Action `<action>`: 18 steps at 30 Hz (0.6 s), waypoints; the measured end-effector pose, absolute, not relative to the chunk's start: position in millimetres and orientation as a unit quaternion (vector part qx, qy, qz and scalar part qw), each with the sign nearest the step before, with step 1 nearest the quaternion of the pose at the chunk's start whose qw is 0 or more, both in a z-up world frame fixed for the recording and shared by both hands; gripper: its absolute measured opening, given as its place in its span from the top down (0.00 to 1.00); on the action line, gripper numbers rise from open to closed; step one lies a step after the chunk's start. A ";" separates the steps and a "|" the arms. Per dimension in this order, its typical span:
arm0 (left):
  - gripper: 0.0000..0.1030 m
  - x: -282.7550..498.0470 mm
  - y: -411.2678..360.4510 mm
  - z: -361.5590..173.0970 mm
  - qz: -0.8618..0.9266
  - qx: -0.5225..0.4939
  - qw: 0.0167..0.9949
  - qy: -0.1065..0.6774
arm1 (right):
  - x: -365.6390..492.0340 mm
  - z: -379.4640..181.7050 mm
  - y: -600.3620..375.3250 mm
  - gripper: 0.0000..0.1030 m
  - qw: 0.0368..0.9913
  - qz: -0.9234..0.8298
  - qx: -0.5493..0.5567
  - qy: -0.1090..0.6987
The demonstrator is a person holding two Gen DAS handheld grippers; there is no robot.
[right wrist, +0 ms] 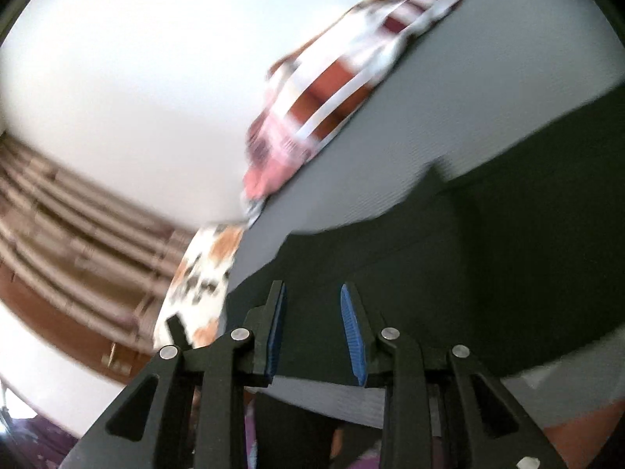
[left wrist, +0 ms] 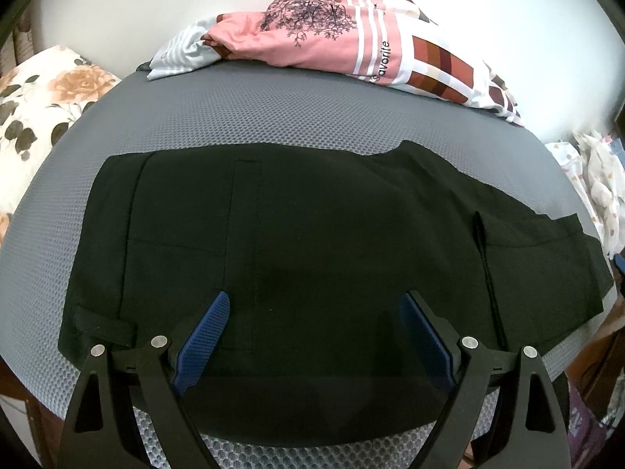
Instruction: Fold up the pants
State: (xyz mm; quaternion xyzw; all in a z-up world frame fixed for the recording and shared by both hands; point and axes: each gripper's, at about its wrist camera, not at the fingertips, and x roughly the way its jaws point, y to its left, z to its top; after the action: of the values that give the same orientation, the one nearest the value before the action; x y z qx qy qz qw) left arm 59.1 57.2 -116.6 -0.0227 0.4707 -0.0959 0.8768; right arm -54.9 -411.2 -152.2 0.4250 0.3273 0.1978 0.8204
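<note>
Black pants (left wrist: 312, 242): spread flat on grey mattress (left wrist: 273, 117) for folding. Left tool (left wrist: 314, 305): wide open, empty, above near edge. Right tool (right wrist: 312, 293): partly open, empty, tilted.

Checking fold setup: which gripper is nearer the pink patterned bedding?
Hard to call. Left gripper hovers open over the black pants, bedding straight ahead; right gripper, also open, sees it blurred, up-left.
</note>
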 end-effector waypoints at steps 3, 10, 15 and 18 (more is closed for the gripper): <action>0.14 58.8 57.6 -116.5 -0.095 -0.021 0.876 0.472 | -68.2 -162.6 -443.7 0.72 0.823 0.149 0.443 0.323; 0.14 58.2 58.4 -118.0 -0.093 -0.020 0.876 0.474 | -120.5 -190.2 -527.2 0.72 0.825 0.009 0.481 0.297; 0.14 57.8 54.3 -119.8 -0.089 -0.002 0.876 0.474 | -161.0 -204.7 -602.0 0.72 0.813 -0.102 0.515 0.251; 0.14 58.3 53.8 -120.8 -0.087 0.000 0.876 0.474 | -170.0 -210.3 -630.0 0.69 0.806 -0.122 0.526 0.241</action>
State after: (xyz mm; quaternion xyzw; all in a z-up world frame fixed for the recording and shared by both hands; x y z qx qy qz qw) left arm 58.3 53.8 -120.8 -0.0004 0.4742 -0.0866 0.8761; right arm -170.0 -630.0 -210.3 0.5259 0.2412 -0.1218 0.8065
